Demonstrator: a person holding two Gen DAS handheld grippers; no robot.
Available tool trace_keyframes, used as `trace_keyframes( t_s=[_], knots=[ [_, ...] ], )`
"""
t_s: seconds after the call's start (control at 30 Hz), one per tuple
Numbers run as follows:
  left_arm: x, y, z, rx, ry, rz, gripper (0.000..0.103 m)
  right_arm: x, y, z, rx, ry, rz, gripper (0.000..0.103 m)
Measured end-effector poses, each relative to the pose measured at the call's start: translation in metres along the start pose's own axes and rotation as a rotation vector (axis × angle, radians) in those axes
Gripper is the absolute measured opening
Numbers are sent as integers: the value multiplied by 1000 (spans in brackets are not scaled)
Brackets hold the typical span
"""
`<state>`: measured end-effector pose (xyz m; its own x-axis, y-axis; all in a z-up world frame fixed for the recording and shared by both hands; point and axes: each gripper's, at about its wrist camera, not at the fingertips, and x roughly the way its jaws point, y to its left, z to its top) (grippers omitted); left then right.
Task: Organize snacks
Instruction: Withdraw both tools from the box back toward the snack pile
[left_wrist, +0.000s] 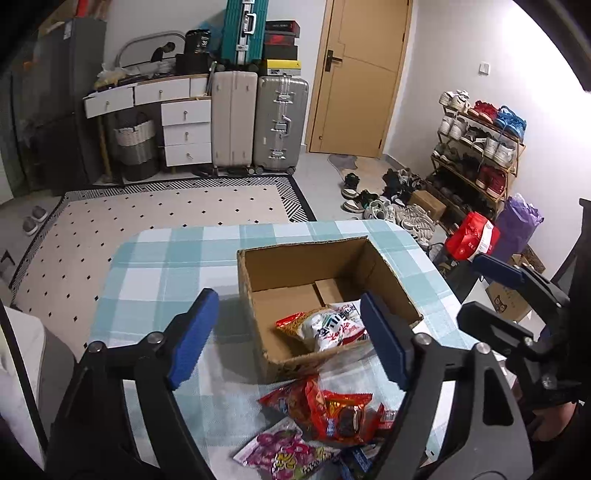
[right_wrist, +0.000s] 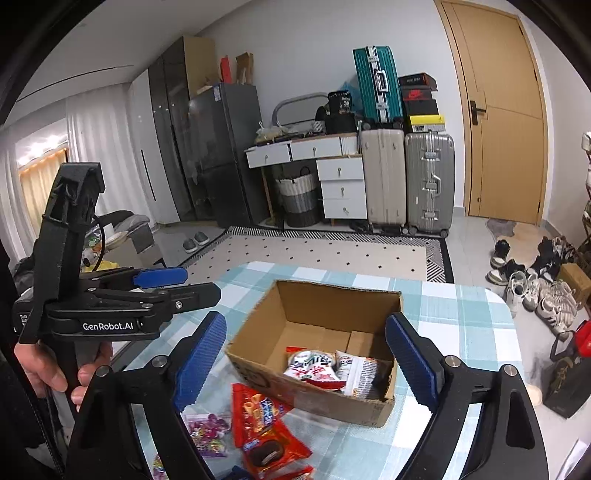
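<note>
**Snack sorting: two packets boxed, both grippers empty above the table**

Left wrist view.
- Left gripper (left_wrist: 288, 341): jaws wide, nothing between the blue pads; held above the table, angled down at the box.
- Cardboard box (left_wrist: 391, 277): open-topped, on the checked tablecloth (left_wrist: 166, 266). Inside, at the near end: a white-and-red snack packet (left_wrist: 328, 328) with a second packet partly under it.
- Loose snacks, just in front of the box: a red cookie packet (left_wrist: 340, 413) and a pink-purple candy packet (left_wrist: 284, 454), overlapping.
- Right gripper (left_wrist: 502, 291): at the right edge, seen side-on.

Right wrist view.
- Right gripper (right_wrist: 310, 362): jaws wide, empty, aimed at the box (right_wrist: 332, 299).
- Left gripper (right_wrist: 184, 282) at the left, held by a hand (right_wrist: 55, 369).
- Red packet (right_wrist: 266, 424) and candy packet (right_wrist: 207, 432) lie on the cloth beside the box's near wall.

Step, as judged: between a drop-off and the next pick. Next move calls for lowering one gripper to the loose pile, closing on a single packet's edge and lifting it over the box wall.
</note>
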<state>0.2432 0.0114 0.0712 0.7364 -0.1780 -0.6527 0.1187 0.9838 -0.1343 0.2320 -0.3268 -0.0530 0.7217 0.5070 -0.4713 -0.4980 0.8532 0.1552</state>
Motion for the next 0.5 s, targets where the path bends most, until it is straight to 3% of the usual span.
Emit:
trace_keyframes(
  t_s=[0.37,0.5],
  knots=[
    [-58,-5,-30,7,-11,49,91,-52,30,-9,-13,-52,6,99],
    [-79,-8,-45,3,-27,58,101,-69,40,-17,-14,-66,5,100]
  ],
)
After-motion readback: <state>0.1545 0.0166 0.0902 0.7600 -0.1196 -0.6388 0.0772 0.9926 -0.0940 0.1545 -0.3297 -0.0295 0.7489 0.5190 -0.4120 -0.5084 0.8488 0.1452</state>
